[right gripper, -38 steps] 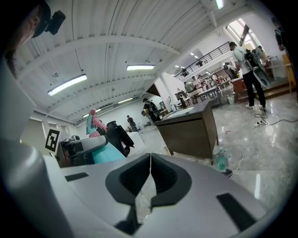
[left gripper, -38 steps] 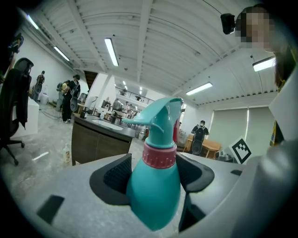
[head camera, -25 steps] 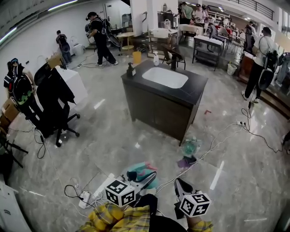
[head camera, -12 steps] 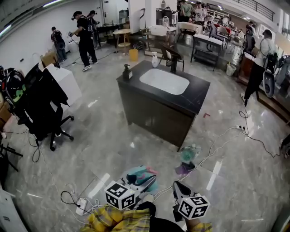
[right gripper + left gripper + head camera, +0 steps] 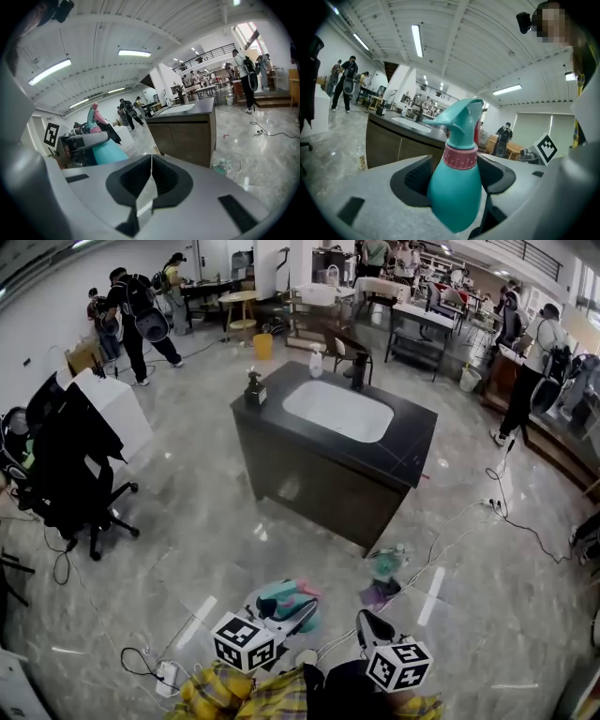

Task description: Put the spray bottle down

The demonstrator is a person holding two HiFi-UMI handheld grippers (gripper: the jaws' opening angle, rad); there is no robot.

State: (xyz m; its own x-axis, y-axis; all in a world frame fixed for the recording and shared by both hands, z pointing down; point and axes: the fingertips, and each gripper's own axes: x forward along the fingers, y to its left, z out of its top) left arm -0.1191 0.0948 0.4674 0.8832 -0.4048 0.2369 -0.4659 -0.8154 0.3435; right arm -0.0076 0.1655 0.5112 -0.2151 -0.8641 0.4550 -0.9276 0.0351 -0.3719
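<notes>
The left hand-held gripper (image 5: 454, 177) is clamped on the belly of the teal spray bottle (image 5: 456, 204), neck up and nozzle toward the dark counter (image 5: 405, 457) well ahead across the floor, while the right hand-held gripper (image 5: 150, 182), closed on nothing, hangs just beside it.

A sink cabinet (image 5: 323, 479) stands in the middle of the head view. The basin (image 5: 337, 411) lies in its tabletop (image 5: 412, 442), with a soap dispenser (image 5: 253, 390) on the left corner and a faucet (image 5: 359, 371) behind. An office chair (image 5: 66, 465) is at the left edge. At the bottom, the spray bottle (image 5: 281, 596) sits between the left gripper's (image 5: 298, 607) jaws, and the right gripper (image 5: 375, 626) is near, to its right.
</notes>
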